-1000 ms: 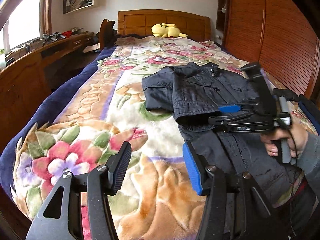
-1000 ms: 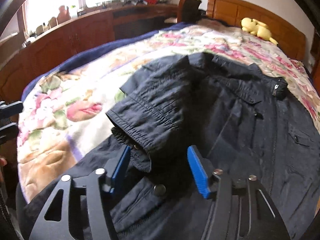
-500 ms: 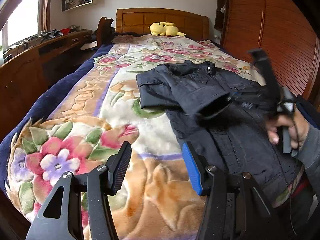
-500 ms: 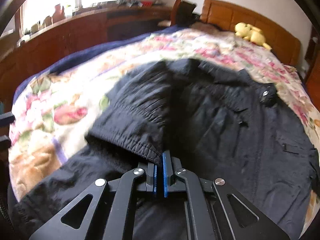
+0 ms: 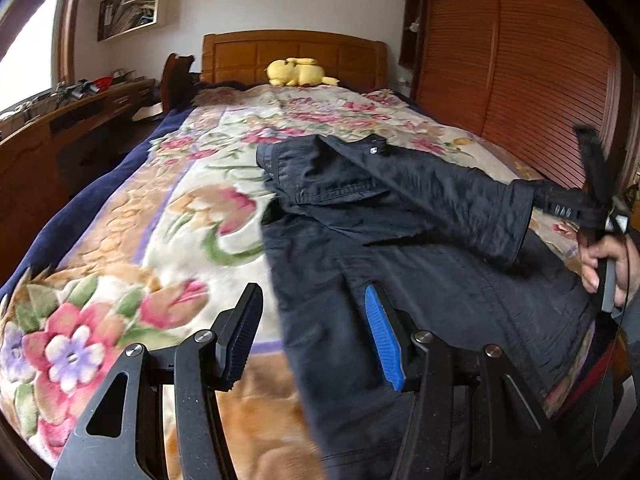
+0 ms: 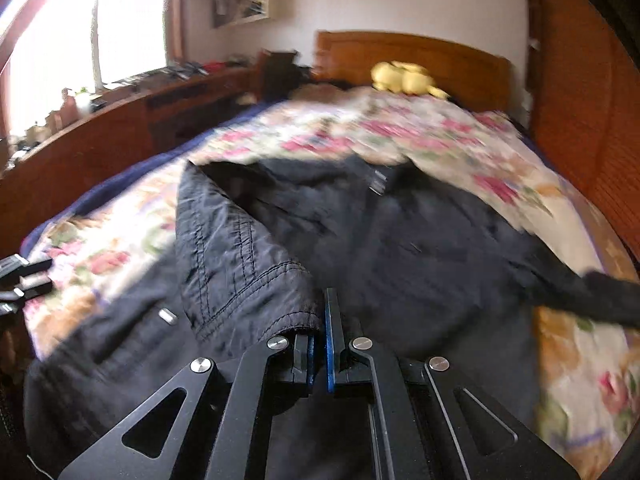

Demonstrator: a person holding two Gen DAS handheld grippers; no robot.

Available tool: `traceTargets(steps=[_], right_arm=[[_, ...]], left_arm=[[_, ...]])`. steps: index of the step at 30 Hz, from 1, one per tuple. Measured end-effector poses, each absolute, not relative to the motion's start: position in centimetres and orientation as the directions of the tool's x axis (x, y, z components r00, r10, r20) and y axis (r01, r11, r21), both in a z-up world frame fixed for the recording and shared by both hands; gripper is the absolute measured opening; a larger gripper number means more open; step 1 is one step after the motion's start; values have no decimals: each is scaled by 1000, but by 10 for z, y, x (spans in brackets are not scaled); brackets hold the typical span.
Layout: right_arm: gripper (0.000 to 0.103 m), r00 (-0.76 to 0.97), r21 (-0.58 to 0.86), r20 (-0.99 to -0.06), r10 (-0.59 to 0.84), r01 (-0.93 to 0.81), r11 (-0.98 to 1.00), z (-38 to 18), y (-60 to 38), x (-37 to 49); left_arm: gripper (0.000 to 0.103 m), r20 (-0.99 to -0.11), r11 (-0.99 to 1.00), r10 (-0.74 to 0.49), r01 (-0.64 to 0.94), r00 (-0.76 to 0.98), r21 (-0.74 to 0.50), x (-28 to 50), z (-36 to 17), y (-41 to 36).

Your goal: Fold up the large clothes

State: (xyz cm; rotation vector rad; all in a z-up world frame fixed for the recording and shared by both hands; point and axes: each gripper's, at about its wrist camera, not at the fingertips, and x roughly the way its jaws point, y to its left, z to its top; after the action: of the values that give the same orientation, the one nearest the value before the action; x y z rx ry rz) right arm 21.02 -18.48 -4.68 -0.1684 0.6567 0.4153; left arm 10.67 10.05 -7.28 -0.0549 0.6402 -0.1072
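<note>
A large black jacket (image 5: 380, 240) lies on the floral blanket (image 5: 168, 248) of the bed. My right gripper (image 6: 322, 320) is shut on the cuff of the jacket's sleeve (image 6: 248, 280) and holds it stretched across the jacket body toward the right side of the bed. In the left wrist view that gripper (image 5: 560, 204) shows at the far right with the sleeve (image 5: 460, 196) lifted. My left gripper (image 5: 312, 332) is open and empty, low over the jacket's lower left edge near the foot of the bed.
A yellow plush toy (image 5: 298, 72) lies by the wooden headboard (image 5: 292, 50). A wooden desk (image 5: 60, 120) with clutter runs along the left. A slatted wooden wardrobe (image 5: 520, 80) stands close on the right. The blanket left of the jacket is bare.
My right gripper shut on the sleeve cuff and pulled the sleeve rightward across the jacket. My left gripper stayed open and moved slightly closer to the jacket's hem.
</note>
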Motion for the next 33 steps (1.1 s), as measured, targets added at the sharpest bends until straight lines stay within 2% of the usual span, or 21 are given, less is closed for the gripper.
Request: traceTargets(steps=[6, 10, 11, 13, 14, 15, 17, 26, 33], right_arm=[[4, 697, -31, -670, 257, -372, 928, -75, -217, 205], [5, 734, -72, -629, 257, -384, 920, -68, -220, 194], [9, 738, -76, -620, 267, -394, 916, -66, -217, 190], [27, 738, -80, -611, 286, -418, 905, -65, -213, 187], [45, 737, -80, -607, 298, -430, 899, -64, -210, 185], [57, 734, -76, -602, 315, -445, 892, -64, -212, 180], [62, 723, -70, -601, 340, -471, 879, -65, -211, 179], [64, 628, -50, -681, 378, -555, 830, -93, -181, 193], [63, 622, -157, -734, 275, -548, 822, -104, -161, 211]], left_arm=[[54, -585, 988, -152, 121, 797, -92, 113, -66, 74], [54, -588, 986, -166, 140, 792, -90, 115, -66, 61], [54, -589, 986, -167, 142, 791, -89, 116, -66, 59], [54, -593, 985, -170, 147, 787, -88, 116, -68, 55], [54, -594, 985, -171, 148, 786, -88, 116, -68, 53], [54, -594, 985, -171, 147, 786, -89, 116, -69, 52], [54, -596, 985, -172, 146, 784, -92, 116, -70, 50], [54, -604, 986, -169, 136, 779, -99, 114, -74, 48], [54, -604, 986, -165, 133, 780, -98, 112, -76, 47]])
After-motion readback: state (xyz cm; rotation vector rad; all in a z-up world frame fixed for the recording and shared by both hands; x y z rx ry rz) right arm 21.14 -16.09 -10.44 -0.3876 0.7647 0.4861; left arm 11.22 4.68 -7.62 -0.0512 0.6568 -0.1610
